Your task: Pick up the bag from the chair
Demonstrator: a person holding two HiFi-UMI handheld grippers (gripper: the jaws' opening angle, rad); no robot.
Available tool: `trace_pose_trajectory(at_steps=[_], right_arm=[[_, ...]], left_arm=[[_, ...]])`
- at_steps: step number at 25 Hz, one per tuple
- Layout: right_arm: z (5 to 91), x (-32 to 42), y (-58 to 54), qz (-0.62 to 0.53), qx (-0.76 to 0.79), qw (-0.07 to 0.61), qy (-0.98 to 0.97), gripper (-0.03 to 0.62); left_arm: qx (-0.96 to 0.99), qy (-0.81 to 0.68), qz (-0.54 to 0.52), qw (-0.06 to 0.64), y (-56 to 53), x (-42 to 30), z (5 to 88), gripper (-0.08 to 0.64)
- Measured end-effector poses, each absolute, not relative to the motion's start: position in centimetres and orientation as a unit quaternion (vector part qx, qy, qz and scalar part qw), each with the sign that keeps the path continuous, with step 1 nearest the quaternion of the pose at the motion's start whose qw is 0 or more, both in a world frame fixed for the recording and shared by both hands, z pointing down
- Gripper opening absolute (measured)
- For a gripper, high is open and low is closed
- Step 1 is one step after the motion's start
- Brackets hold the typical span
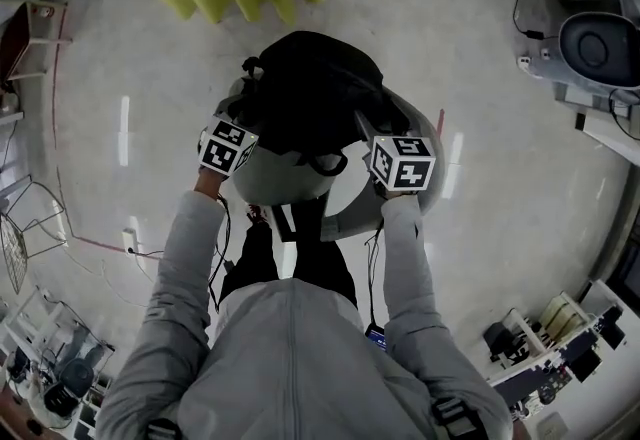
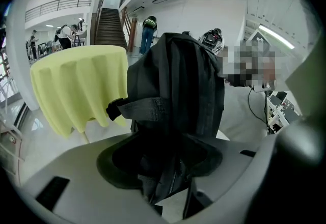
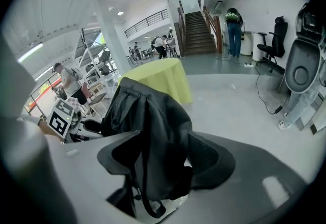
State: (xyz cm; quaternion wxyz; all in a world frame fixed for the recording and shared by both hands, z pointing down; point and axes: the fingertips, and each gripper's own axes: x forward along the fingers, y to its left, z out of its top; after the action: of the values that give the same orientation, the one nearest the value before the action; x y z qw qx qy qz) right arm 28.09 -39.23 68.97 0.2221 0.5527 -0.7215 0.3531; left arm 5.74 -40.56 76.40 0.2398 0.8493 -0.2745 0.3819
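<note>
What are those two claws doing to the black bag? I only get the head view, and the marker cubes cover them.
Observer: The left gripper view shows the left claw closed on the bag, with black fabric pinched between its jaws.
Operator: And the other one?
Observer: The right gripper view shows the right claw shut on the bag too, with a thin strap loop dangling below its jaws.
Operator: Is there anything around that I miss from above?
Observer: Yes, a staircase rises beyond the yellow-green table, and a person stands near its foot.
</note>
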Motion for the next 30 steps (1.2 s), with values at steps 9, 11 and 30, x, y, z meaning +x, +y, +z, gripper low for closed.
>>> trace_pose_trajectory(at_steps=[9,11,30], right_arm=[[70.3,27.9,-39.6,0.333,0.542,0.229,-0.737,0.141],[70.2,27.7,-39.4,0.33,0.538,0.234,-0.74,0.117],[59.8,20.8,-31.0,0.26,0.514,0.213,-0.789,0.051]], left_arm=[[0.86,-0.251,0.389,0.215,-40.8,7.4,77.3,0.151],[0.863,-0.243,0.39,0.208,-40.5,7.7,77.3,0.111],[0.874,-0.249,0.354,0.22,-33.8,3.8,70.1,0.04]])
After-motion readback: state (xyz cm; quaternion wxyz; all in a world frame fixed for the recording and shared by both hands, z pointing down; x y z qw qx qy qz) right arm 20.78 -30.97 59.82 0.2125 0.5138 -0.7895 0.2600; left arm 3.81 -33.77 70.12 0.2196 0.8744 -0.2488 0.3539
